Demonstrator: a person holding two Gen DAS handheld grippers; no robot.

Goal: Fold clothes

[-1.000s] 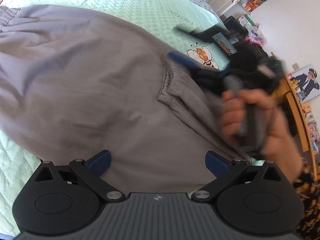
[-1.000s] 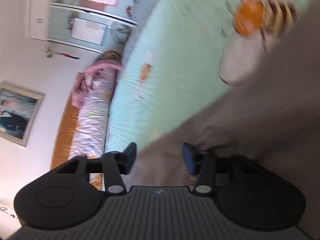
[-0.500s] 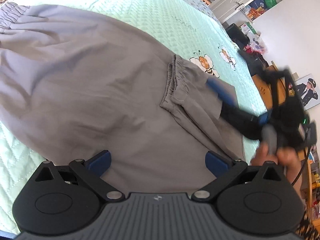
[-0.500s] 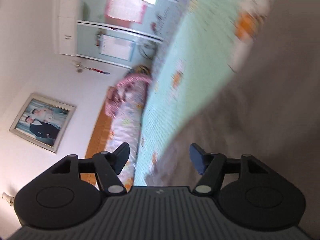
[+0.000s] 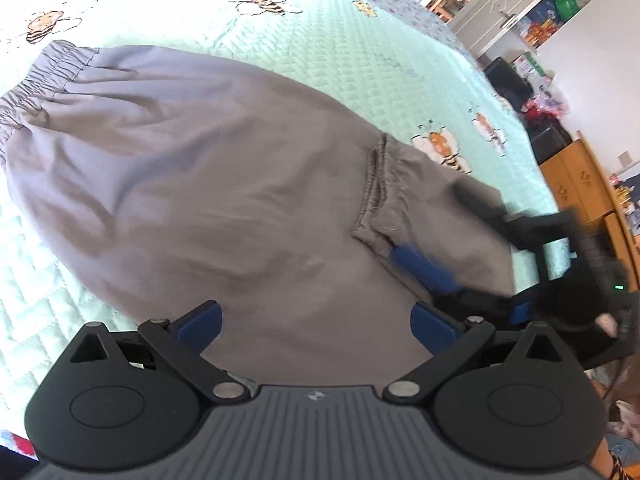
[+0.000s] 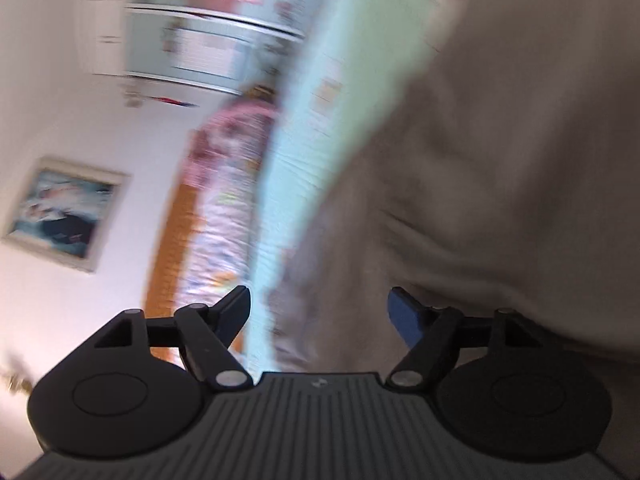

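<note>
Trousers (image 5: 224, 184) flat on bedspread (image 5: 360, 52); left claw (image 5: 316, 322) agape, right claw (image 6: 320, 308) just widened, both empty.

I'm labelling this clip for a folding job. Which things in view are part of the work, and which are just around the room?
Part of the job:
- grey trousers, spread on the bed
- left gripper, open over them
- right gripper, open at the trouser edge

Just around:
- bee-print bedspread
- framed picture
- wooden dresser
- rolled floral quilt
</note>
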